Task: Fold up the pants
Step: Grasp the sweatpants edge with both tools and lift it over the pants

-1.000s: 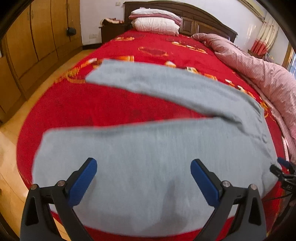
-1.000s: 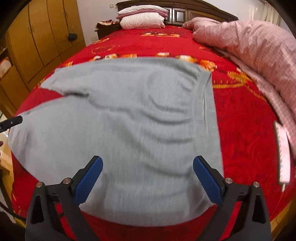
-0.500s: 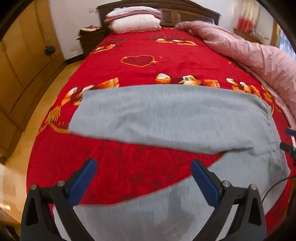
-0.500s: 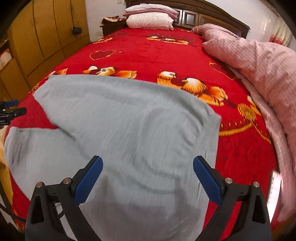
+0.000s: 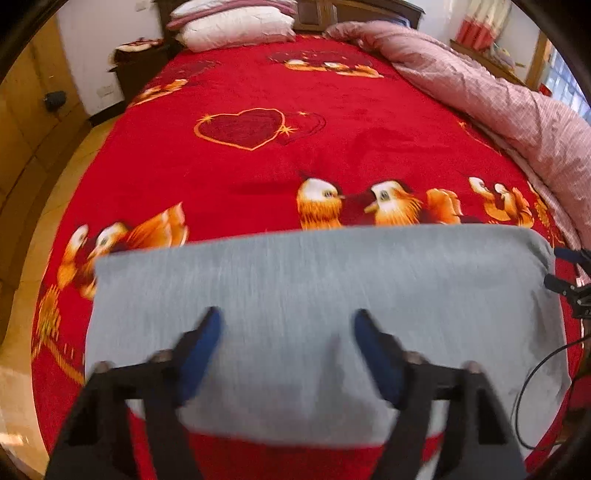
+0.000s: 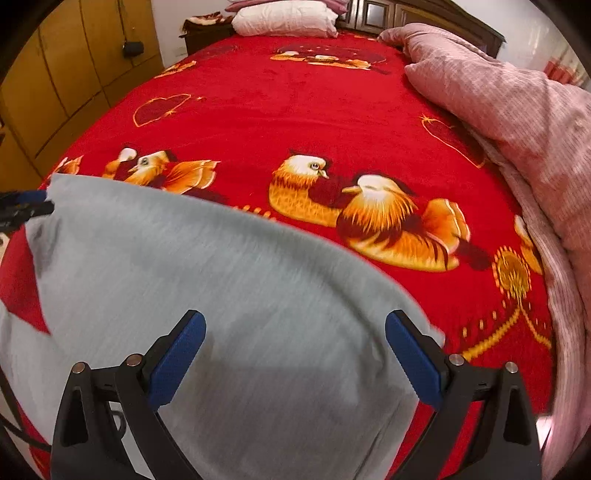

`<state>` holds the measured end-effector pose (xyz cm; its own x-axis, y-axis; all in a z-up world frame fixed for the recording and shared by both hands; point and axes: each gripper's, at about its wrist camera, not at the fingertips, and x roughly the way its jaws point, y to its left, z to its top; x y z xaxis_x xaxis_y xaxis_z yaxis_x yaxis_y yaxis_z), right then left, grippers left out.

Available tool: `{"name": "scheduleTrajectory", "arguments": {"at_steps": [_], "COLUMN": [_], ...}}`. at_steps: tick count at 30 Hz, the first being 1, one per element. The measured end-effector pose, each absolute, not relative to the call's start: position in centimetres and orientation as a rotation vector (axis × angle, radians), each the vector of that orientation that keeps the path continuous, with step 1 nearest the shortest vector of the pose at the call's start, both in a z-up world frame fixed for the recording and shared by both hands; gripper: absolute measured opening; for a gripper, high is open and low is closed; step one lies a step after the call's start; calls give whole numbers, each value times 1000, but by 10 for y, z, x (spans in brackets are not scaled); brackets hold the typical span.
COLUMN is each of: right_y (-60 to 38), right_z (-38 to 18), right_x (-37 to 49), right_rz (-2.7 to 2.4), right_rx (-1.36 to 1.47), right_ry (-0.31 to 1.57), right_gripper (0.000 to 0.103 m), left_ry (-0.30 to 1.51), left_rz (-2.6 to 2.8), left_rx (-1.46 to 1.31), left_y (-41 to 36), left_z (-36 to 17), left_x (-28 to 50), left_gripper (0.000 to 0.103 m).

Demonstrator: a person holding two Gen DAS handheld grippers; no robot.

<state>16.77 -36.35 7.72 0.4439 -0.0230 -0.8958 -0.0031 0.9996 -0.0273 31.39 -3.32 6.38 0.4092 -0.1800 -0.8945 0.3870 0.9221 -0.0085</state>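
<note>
The left tongs [image 5: 288, 328] have just been closing, arms apart above the grey pants [image 5: 317, 295], nothing pinched. The right tongs [image 6: 295, 332] gape wide over the same cloth. The pants lie across the near end of the bed [image 5: 258, 85], on its red bedspread [image 5: 229, 177] with 2 ducks [image 6: 369, 214]. A pink quilt [image 6: 517, 110] heaps along the right edge; pillows [image 5: 236, 26] sit at the headboard.

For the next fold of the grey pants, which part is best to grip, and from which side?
Probably the far edge of the grey pants, near its two ends. It lies flat and straight across the red bedspread, so come down from above and pinch the edge.
</note>
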Motion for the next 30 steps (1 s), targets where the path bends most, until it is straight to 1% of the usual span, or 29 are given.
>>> {"name": "scheduleTrajectory", "arguments": {"at_steps": [9, 12, 16, 20, 25, 26, 27, 28, 29, 30], "right_y": [-373, -376, -379, -385, -384, -384, -383, -381, -379, -379], "right_z": [63, 54, 41, 33, 31, 32, 33, 35, 37, 38], "right_x": [199, 206, 215, 223, 233, 234, 233, 233, 232, 231], "right_rz": [29, 45, 54, 75, 95, 93, 97, 104, 120, 132], "right_rx": [-61, -59, -77, -45, -50, -52, -49, -47, -49, -49], "right_ry": [1157, 1180, 1221, 1234, 1255, 1261, 1260, 1256, 1247, 1241], "right_gripper": [100, 100, 100, 100, 101, 100, 98, 92, 85, 80], "left_ry": [1093, 1107, 1150, 1187, 1229, 1237, 1243, 1248, 1251, 1250], "left_rz": [-426, -499, -550, -578, -566, -567, -571, -580, -591, -593], "left_rx": [330, 433, 535, 421, 382, 381, 381, 379, 375, 378], "left_y": [-40, -50, -56, -44, -44, -45, -45, -46, -46, -46], "left_z": [51, 41, 21, 14, 12, 12, 14, 16, 19, 23], "left_x": [376, 385, 393, 403, 409, 409, 407, 404, 401, 392], "left_gripper": [67, 67, 75, 75, 75, 75, 68, 53, 43, 25]}}
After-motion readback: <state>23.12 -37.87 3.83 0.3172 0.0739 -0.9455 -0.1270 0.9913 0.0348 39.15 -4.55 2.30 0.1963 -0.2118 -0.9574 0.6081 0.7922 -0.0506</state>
